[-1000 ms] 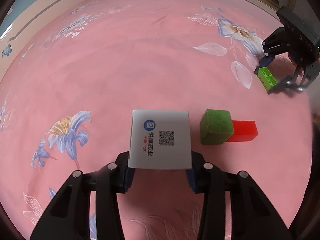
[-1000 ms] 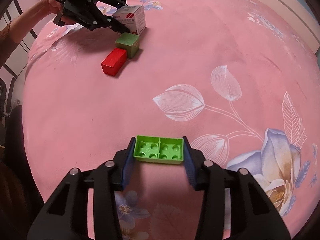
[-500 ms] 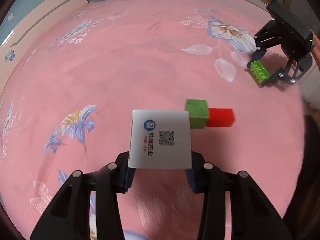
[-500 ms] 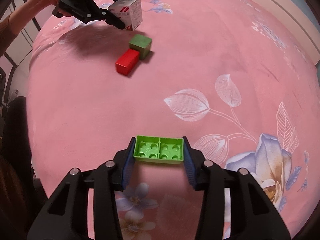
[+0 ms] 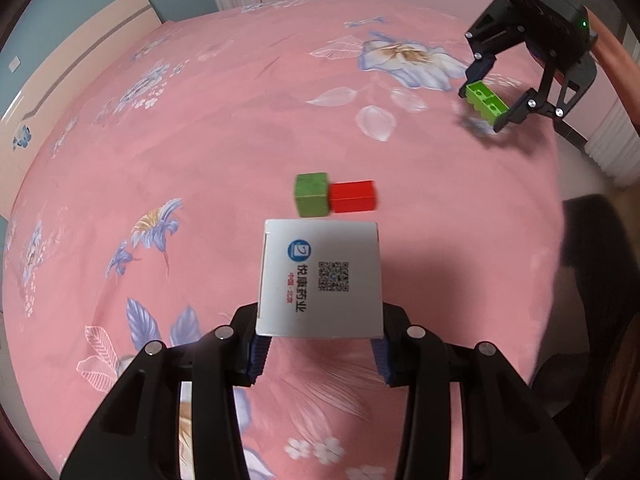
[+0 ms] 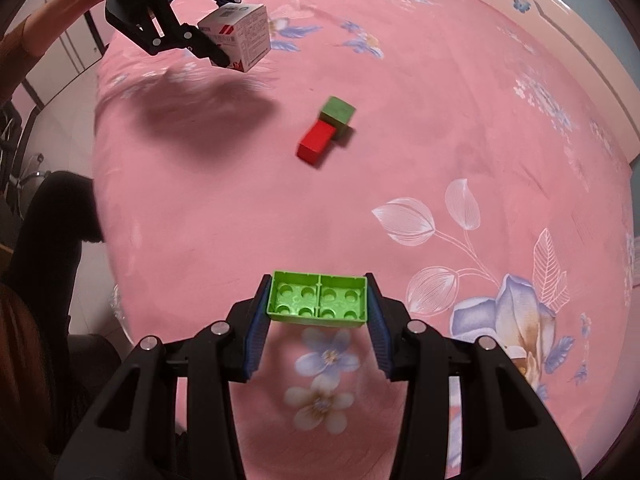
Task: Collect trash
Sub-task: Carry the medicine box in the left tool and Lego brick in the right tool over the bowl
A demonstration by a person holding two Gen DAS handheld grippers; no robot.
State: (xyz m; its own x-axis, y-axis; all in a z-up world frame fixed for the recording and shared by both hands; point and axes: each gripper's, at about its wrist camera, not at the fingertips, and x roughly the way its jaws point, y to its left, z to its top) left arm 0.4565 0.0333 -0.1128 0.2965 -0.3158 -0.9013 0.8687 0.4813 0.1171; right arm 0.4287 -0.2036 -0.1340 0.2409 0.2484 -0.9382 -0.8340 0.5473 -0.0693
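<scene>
My left gripper (image 5: pixel 320 344) is shut on a white medicine box (image 5: pixel 320 278) with a blue logo and QR code, held above the pink bedspread. It also shows in the right wrist view (image 6: pixel 240 42), lifted at the far left. My right gripper (image 6: pixel 318 316) is shut on a light green toy brick (image 6: pixel 318 300), underside facing the camera. The brick also shows in the left wrist view (image 5: pixel 486 102), at the far right. A dark green cube (image 5: pixel 312 194) and a red block (image 5: pixel 354 196) lie touching on the bedspread between both grippers.
The pink floral bedspread (image 5: pixel 200 140) covers the whole surface. Its edge drops off at the right in the left wrist view, beside a dark shape (image 5: pixel 592 248). A cream headboard (image 5: pixel 60 64) and blue wall stand at the far side.
Both grippers have risen and pulled back from the cube and red block, each carrying its object. The blocks on the bedspread have stayed in place.
</scene>
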